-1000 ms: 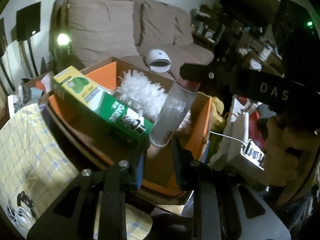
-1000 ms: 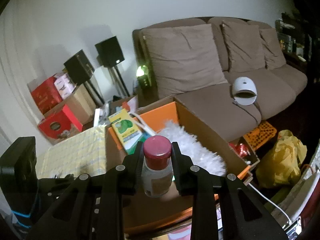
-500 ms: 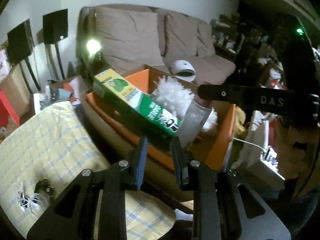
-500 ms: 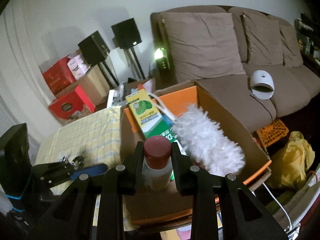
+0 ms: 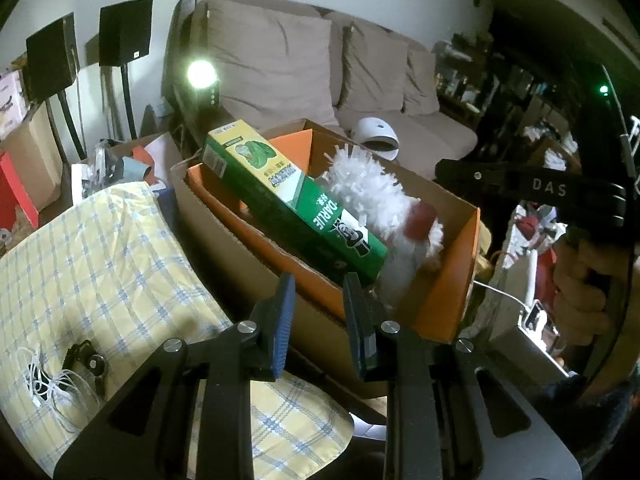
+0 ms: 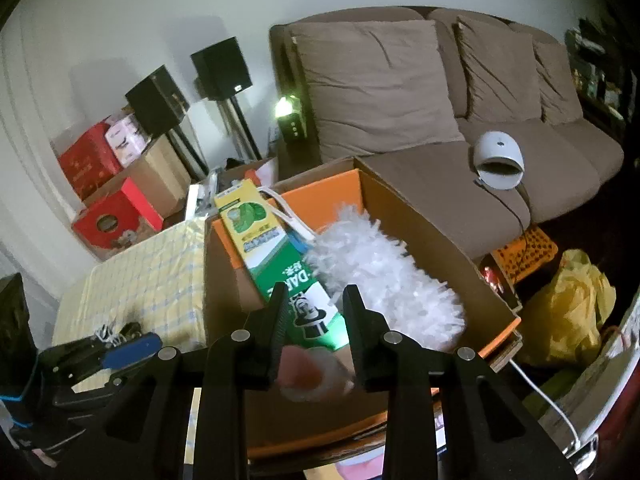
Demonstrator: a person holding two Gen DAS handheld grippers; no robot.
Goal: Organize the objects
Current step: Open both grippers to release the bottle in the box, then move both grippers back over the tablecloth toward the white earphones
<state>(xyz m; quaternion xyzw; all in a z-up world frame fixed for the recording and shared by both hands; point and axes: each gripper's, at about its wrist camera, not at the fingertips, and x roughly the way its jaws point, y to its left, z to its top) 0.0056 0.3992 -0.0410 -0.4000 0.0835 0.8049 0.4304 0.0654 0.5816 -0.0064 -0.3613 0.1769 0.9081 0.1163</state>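
An open cardboard box (image 5: 224, 232) with an orange lining holds a green toothpaste carton (image 5: 296, 200) and a white fluffy duster (image 5: 372, 188). My left gripper (image 5: 318, 280) hovers empty over the box's near edge, its jaws a small gap apart. In the right wrist view, my right gripper (image 6: 314, 290) is over the box (image 6: 224, 280), above the carton (image 6: 280, 264) and the duster (image 6: 380, 268). A clear bottle with a red cap (image 6: 312, 376) shows blurred and low between the fingers, loose inside the box. Its cap (image 5: 418, 220) shows beside the duster.
A yellow checked cloth (image 5: 80, 272) covers the table left of the box, with a white cord and small black item (image 5: 80, 364) on it. Behind stand a brown sofa (image 6: 380, 92) with a white dome device (image 6: 498, 160), speakers and red cartons. A yellow bag (image 6: 568, 304) lies to the right.
The bottle slipped down out of my right gripper's fingertips into the box. My left gripper drew back from inside the box toward the clothed table.
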